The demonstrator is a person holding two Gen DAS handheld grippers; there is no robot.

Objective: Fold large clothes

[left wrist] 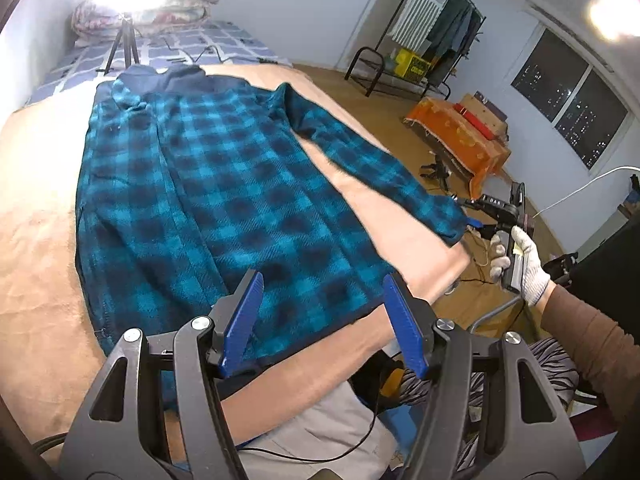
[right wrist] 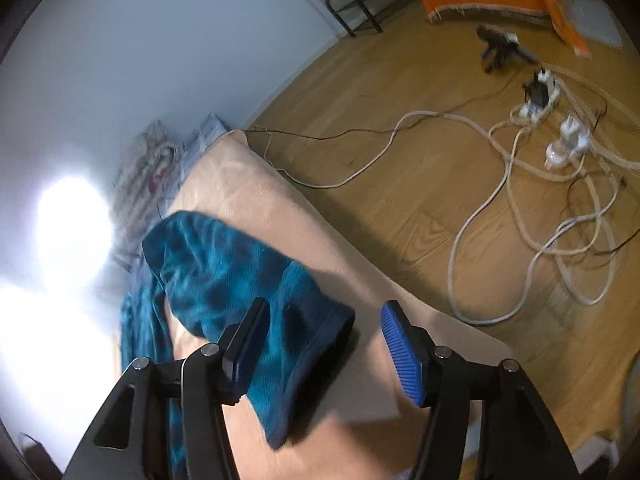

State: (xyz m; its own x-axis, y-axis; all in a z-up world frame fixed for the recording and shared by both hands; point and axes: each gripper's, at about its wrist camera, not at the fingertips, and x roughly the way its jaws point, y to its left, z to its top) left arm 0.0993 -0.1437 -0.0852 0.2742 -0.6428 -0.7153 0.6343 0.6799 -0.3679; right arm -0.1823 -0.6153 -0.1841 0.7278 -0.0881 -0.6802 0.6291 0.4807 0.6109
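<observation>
Across the bed's tan cover (left wrist: 36, 240) lies the soft, limp plaid jacket (left wrist: 208, 184), its cuff (right wrist: 312, 344), at six o'clock between the right gripper's (right wrist: 324, 344) parted jaws, the best hold; left gripper (left wrist: 324, 316) hovers parted, empty.

You see that the checked shirt (left wrist: 224, 184) is a soft, fuzzy fleece cloth, matt, and the tan cover (left wrist: 36, 240) under it looks like short plush. Your gripper pads (left wrist: 404, 336) are ribbed blue plastic on matt black frames with shiny metal pins. The floor (right wrist: 400, 184) is smooth wood, and your glove (left wrist: 528, 264) is knitted white cloth.
</observation>
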